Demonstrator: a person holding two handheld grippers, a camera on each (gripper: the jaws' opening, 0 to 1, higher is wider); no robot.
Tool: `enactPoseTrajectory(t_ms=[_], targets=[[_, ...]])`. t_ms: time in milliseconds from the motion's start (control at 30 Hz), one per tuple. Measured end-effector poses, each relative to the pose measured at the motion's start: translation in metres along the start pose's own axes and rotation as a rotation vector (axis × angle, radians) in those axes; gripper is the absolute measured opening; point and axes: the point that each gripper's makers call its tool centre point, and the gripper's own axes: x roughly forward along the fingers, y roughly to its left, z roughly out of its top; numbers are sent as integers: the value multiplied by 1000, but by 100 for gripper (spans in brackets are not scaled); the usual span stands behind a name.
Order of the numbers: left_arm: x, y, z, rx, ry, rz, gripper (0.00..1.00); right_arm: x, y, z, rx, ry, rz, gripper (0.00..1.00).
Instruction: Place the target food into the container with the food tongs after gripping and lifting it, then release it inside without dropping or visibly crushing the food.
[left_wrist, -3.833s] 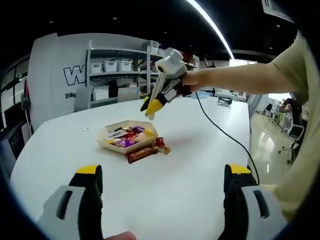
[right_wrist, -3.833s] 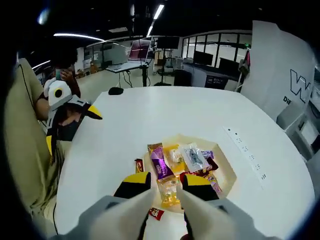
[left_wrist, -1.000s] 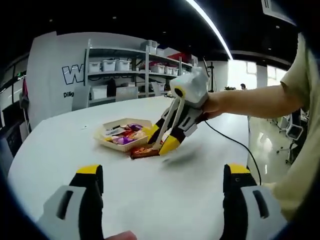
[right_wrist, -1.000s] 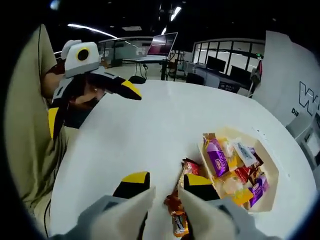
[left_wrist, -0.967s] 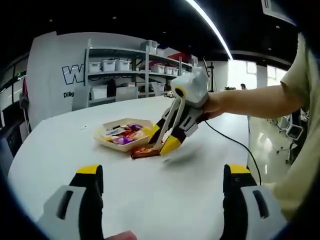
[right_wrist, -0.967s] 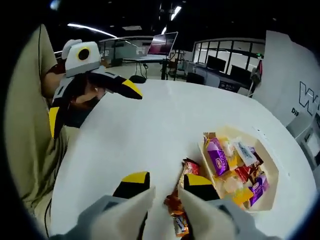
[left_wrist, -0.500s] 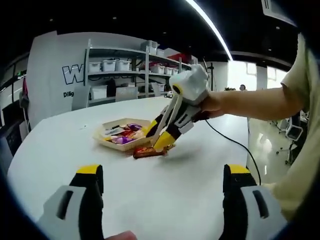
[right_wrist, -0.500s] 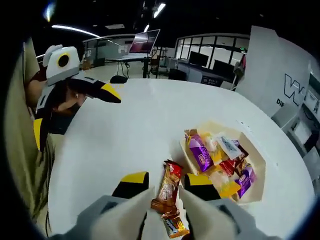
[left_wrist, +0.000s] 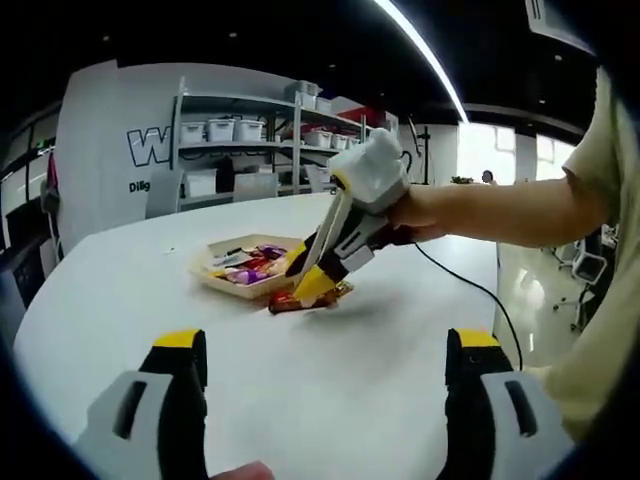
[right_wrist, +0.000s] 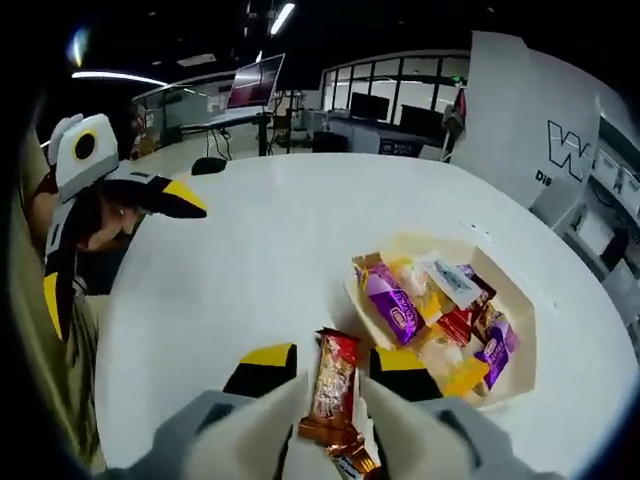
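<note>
A red-and-brown wrapped snack bar (right_wrist: 333, 385) stands upright between the jaws of my right gripper (right_wrist: 334, 358), which is shut on it just above the white table. A second wrapped bar (right_wrist: 350, 464) lies under it near the jaws' base. The cream paper tray (right_wrist: 520, 300), with several wrapped snacks in it, sits just right of the held bar. In the left gripper view, the right gripper (left_wrist: 312, 283) tilts down beside the tray (left_wrist: 205, 273), over the bar on the table (left_wrist: 290, 302). My left gripper (left_wrist: 327, 345) is wide open with nothing in it, well short of the tray.
The round white table (left_wrist: 330, 400) has bare surface around the tray. A black cable (left_wrist: 455, 275) trails across it to the right edge. A person's arm (left_wrist: 500, 210) reaches in from the right. Shelves with white bins (left_wrist: 240, 140) stand behind.
The right gripper closed on the snack bar and raised it upright off the table, shifting toward the tray. The left gripper has stayed open and still.
</note>
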Motion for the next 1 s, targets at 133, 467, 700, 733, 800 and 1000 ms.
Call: enactPoseTrajectory(t_ms=[133,467,700,733,800,1000], targets=[[-1,1,0,-3,-2,4,97,4,2,-1,19,9,3,24],[-1,2,-1,-5,0,5,97,8,6,-4,-4,16,11,22],[-1,2,-3,-5,0,6,96,6,7,-3,3,-4,20,21],[-1,2,-3,-5,0,6,96,7,7,-3,1,-2,18,20],[-1,2,-2,-8,-1,7,96,7,8,-3,3,3,22,19],[-3,4,-3,-7,0,12,96,5,10,-1,-10,6,27,19]])
